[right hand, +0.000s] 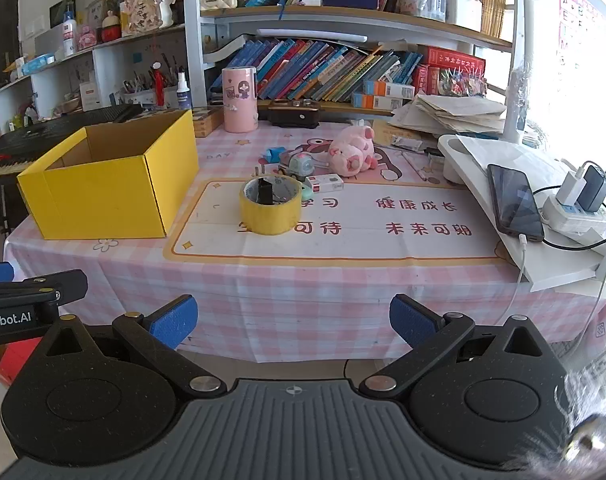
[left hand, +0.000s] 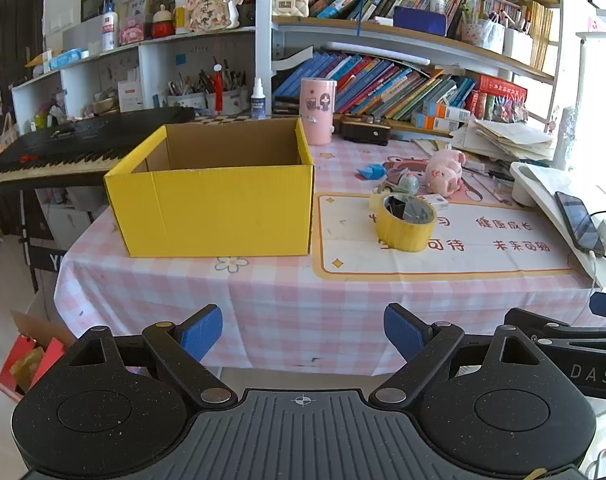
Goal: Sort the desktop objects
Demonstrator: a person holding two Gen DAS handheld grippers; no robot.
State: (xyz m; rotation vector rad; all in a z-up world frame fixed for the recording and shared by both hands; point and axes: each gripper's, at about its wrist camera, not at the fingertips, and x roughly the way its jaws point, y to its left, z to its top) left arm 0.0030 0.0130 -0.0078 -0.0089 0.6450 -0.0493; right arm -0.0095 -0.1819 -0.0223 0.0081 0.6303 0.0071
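1. The left gripper (left hand: 303, 334) had its jaws spread wide, holding and touching nothing, short of the bench (left hand: 287, 304) edge.
2. The right gripper (right hand: 293, 322) likewise had its jaws fully spread and empty.
3. The yellow cardboard box (left hand: 215, 208) stood open-topped on the bench, ahead and left of both jaws.
4. The yellow tape roll (right hand: 270, 210) lay flat right of the box, well apart from the jaws.
5. A pink plush pig (right hand: 353, 151), a toy car (right hand: 299, 166) and a blue folded paper piece (right hand: 272, 154) lay behind the roll.
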